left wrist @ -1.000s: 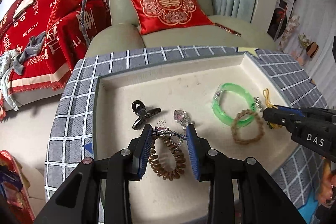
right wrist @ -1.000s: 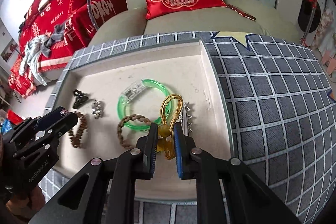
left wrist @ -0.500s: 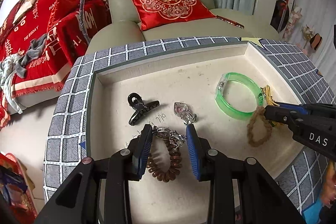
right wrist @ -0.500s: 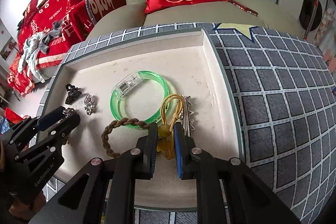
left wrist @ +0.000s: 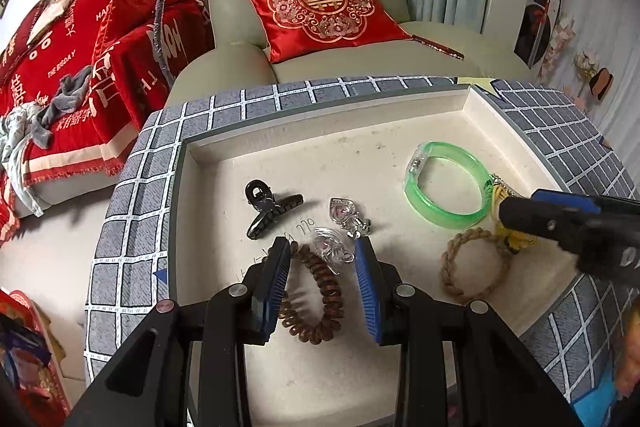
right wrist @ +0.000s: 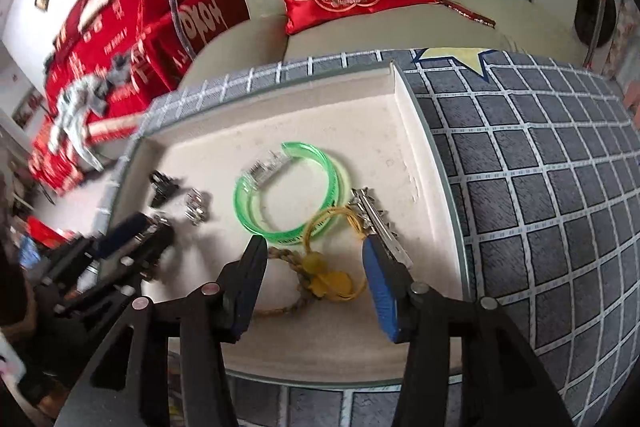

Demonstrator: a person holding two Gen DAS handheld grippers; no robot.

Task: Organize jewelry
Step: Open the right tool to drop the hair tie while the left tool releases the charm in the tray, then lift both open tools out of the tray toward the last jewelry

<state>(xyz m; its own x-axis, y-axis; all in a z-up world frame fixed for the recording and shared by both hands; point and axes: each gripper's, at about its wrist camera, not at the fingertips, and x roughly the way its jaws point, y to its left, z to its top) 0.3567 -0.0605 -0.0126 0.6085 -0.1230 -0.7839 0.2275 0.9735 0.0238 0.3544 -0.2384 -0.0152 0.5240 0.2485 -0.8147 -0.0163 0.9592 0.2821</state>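
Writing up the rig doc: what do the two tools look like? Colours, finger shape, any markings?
Both match: matte black angular frames with round silver screw heads, and two flat fingers faced with ribbed blue pads. Left tool; right tool. In the left wrist view, the right tool's side carries white lettering, cut off at the frame edge. No cables or sleeves visible.

tray [left wrist: 328, 131]: on checked cloth [left wrist: 136, 195]
hair claw [left wrist: 266, 207]: left part
bangle [left wrist: 444, 185]: near right edge, overlapping braided bracelet [left wrist: 472, 269]

Green bangle [left wrist: 446, 185], grey-checked cloth [right wrist: 540, 195]
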